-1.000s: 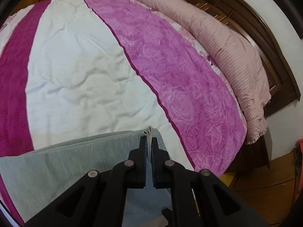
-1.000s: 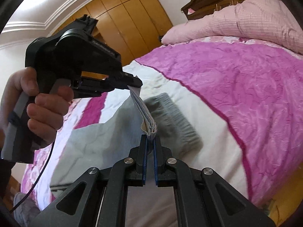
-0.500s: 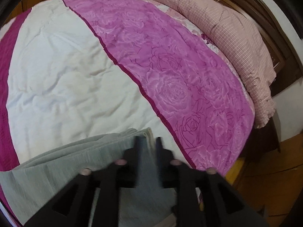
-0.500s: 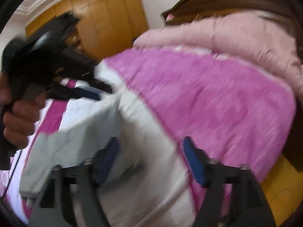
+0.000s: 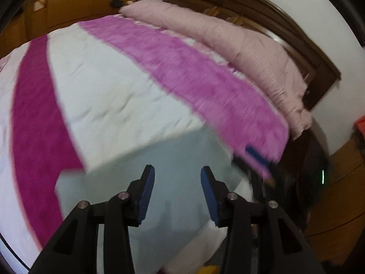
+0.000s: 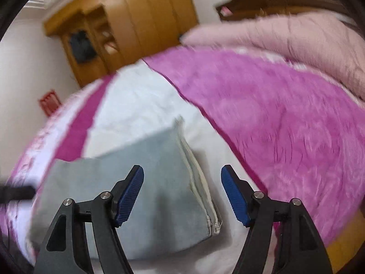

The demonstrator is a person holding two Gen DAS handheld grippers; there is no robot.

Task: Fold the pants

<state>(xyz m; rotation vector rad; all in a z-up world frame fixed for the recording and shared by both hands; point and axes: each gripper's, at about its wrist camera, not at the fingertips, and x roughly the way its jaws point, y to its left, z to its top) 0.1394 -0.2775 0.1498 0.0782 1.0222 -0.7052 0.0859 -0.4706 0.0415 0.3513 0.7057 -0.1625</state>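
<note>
Grey fabric: the folded pants [image 6: 127,187] lie flat on the white band of the bedspread [image 6: 141,96]; they show pale and blurred in the left wrist view [image 5: 164,159].
Pants edge: stacked layers with a cream-coloured hem run along the right side of the fold [image 6: 198,173], nearest the magenta band.
Pants position: near the foot edge of the bed, between the dark magenta stripe [image 5: 34,118] and the rose-pink band [image 5: 205,80].
Left gripper: the left gripper [image 5: 177,191] has its jaws spread wide, blue pads [image 5: 146,191] apart with nothing between them; it hovers above the pants without touching the cloth.
Right gripper: the right gripper [image 6: 182,191] is likewise wide apart, blue pads [image 6: 130,194] clear of the fabric, with the layered hem edge seen in the gap between them.
Cross view: a blurred blue pad and dark finger at the right in the left wrist view appear to be part of the right gripper [image 5: 257,157]; a dark blurred bar at the left margin of the right wrist view cannot be identified.
Bedding: a pale pink quilt [image 5: 239,45] lies rolled along the head of the bed against a dark wooden headboard [image 5: 285,29].
Room: a light wooden wardrobe [image 6: 136,22] stands behind the bed; wooden floor [image 5: 337,205] shows beyond the foot corner.
Image quality: both views are motion-blurred, so fine fabric detail is unreadable.
</note>
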